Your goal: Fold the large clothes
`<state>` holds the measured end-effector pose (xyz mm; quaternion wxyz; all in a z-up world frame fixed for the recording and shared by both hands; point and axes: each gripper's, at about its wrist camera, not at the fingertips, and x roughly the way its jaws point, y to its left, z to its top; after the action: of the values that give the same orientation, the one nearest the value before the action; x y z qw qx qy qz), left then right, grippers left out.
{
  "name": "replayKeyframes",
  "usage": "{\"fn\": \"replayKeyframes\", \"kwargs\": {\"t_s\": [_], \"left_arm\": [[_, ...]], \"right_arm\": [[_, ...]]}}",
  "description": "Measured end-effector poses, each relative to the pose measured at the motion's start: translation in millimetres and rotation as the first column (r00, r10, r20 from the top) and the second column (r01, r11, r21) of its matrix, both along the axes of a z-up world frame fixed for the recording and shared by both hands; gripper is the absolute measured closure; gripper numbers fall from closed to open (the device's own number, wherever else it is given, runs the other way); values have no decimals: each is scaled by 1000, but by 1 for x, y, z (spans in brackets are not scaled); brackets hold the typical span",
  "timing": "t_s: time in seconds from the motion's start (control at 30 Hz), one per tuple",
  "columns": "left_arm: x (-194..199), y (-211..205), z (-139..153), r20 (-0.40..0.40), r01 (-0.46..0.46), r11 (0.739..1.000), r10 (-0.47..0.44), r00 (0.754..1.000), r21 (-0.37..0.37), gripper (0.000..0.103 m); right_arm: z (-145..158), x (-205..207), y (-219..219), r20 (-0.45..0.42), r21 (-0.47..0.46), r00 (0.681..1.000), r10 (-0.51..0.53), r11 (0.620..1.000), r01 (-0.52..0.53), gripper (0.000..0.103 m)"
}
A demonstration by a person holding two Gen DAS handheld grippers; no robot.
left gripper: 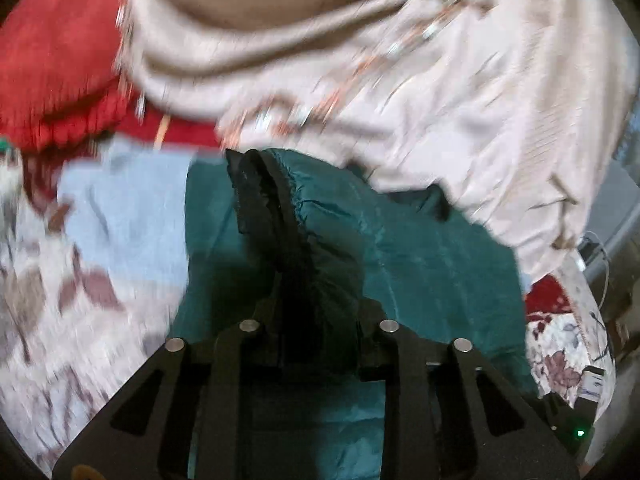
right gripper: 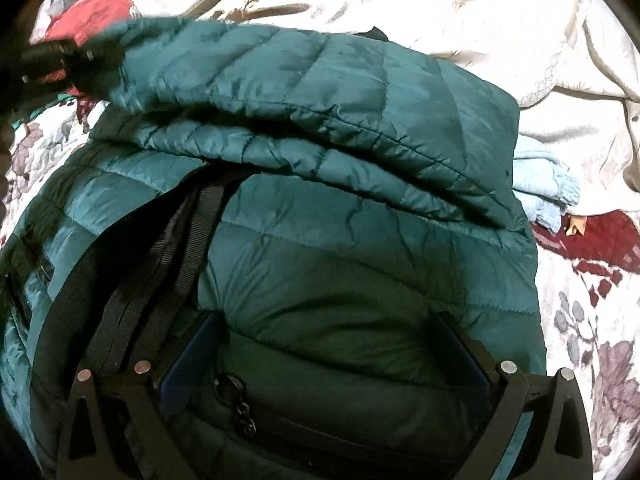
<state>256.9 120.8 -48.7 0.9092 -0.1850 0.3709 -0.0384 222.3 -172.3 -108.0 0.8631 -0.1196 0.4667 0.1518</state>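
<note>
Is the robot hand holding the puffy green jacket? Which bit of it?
Yes. The left gripper pinches the teal jacket by its dark-lined sleeve cuff. The right gripper is open, pressed against the jacket's body.

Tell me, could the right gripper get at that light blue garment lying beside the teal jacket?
Probably not directly. The right gripper is open with its fingers pressed around the teal jacket, whose folded bulk lies between it and the light blue garment. It would need to lift away first.

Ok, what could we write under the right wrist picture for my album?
Right gripper open over a folded teal puffer jacket on a flowery bedsheet.
</note>
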Motion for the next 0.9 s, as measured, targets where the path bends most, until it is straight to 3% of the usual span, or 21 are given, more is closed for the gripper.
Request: {"fn": "replayKeyframes", "kwargs": {"t_s": [0.07,0.13,0.17,0.23,0.3,0.37,0.4,0.43,0.5,0.57,0.6,0.7,0.77,0.9], "left_arm": [[5,-1,-17,-86,-39,999,39,996,1,69],[2,-2,-17,-97,-67,998,69,993,20,59],[-2,-1,-11,-78,-90,995,93,993,41,57],[-12,2,7,-4,-157,982,158,987,103,50],[-25,9,24,87,-261,951,249,965,164,32],[-35,14,37,184,-342,924,311,932,170,30],[-36,13,41,216,-342,928,307,927,149,29],[-35,12,41,230,-323,937,288,930,133,29],[-22,-4,36,216,-209,971,181,959,116,29],[-3,-22,23,155,-88,988,69,986,124,29],[7,-32,12,109,-68,983,50,993,172,30],[24,-43,-18,4,-106,946,110,994,306,30],[28,-42,-33,-58,-91,950,113,992,299,29],[27,-49,-33,-70,-72,940,101,992,332,29]], "right_arm": [[1,2,1,-16,1,1000,11,1000,-11,0],[9,11,-5,-57,18,997,49,999,-48,1],[16,13,-8,-59,31,997,54,998,-52,3],[48,19,-30,37,79,999,14,997,-17,5],[75,29,-55,149,122,986,-73,991,55,5],[91,49,-76,210,155,965,-157,980,126,5],[96,59,-82,212,188,960,-182,972,143,5],[98,64,-83,214,224,960,-183,965,134,14],[99,79,-78,215,292,966,-143,953,77,37],[95,90,-63,214,265,971,-108,963,49,38],[87,98,-54,201,234,976,-80,972,31,38],[51,114,-45,101,125,991,-86,989,73,38],[27,123,-45,40,91,995,-87,992,83,38],[20,128,-50,0,113,992,-127,986,126,26]]}}
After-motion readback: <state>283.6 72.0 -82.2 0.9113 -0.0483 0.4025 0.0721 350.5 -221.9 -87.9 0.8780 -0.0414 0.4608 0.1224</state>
